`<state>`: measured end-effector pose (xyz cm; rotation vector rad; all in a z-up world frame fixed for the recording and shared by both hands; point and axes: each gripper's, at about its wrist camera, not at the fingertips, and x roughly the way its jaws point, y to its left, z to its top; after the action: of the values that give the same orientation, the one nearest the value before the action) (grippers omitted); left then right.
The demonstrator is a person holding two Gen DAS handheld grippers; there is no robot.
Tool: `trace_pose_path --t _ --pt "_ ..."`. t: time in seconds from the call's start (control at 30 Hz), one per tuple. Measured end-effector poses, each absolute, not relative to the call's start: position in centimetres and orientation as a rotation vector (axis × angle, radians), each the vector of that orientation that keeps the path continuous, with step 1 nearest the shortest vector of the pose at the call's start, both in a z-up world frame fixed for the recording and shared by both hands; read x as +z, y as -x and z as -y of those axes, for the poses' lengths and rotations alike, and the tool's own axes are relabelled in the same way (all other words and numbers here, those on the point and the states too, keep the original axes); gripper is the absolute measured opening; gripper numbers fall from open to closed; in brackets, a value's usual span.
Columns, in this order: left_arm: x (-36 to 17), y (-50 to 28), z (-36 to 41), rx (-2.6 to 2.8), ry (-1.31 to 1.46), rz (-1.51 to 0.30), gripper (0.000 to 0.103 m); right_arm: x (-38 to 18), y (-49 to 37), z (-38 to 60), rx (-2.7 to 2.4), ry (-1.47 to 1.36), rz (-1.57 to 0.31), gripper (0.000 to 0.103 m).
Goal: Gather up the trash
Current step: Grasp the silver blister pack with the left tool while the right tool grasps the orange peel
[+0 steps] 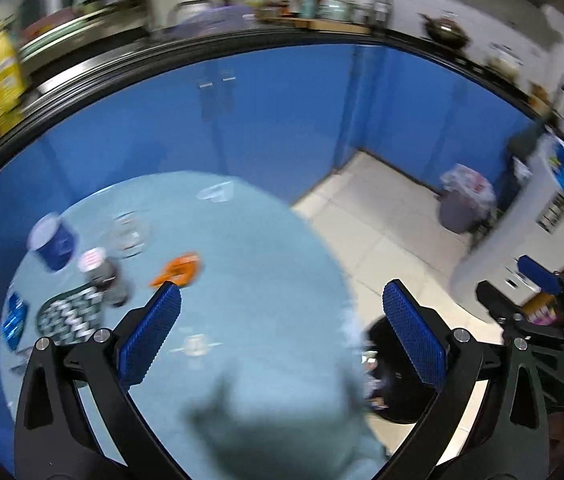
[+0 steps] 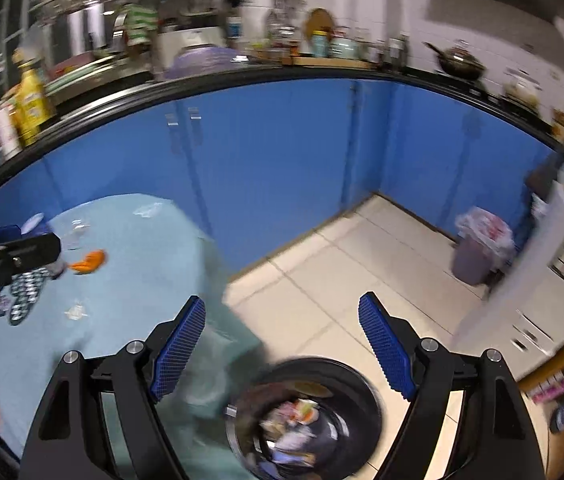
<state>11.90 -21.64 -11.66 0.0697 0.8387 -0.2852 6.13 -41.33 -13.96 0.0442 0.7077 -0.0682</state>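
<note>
A round table with a light blue cloth (image 1: 250,264) holds scattered trash: an orange wrapper (image 1: 178,270), a small white scrap (image 1: 196,345) and a clear wrapper (image 1: 214,192). My left gripper (image 1: 282,300) is open and empty above the table's right side. My right gripper (image 2: 282,316) is open and empty above a black bin (image 2: 362,384) on the floor beside the table; the bin holds mixed trash (image 2: 294,420). The bin also shows in the left wrist view (image 1: 398,400). The orange wrapper (image 2: 90,262) and white scrap (image 2: 76,312) show in the right wrist view.
On the table's left stand a blue cup (image 1: 54,242), a capped bottle (image 1: 102,276), a clear glass (image 1: 130,232) and a patterned mat (image 1: 70,314). Blue cabinets (image 1: 282,120) run behind. A grey lined bin (image 2: 478,252) stands in the floor corner. A white appliance (image 2: 542,280) is at right.
</note>
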Motion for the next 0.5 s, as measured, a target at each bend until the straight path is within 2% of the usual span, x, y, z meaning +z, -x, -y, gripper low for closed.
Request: trace_pose_path --t 0.5 --pt "-16.4 -11.4 0.4 0.151 0.072 -0.909 0.1 -16.5 -15.4 25.1 0.308 -0.022 -0.745 0.077"
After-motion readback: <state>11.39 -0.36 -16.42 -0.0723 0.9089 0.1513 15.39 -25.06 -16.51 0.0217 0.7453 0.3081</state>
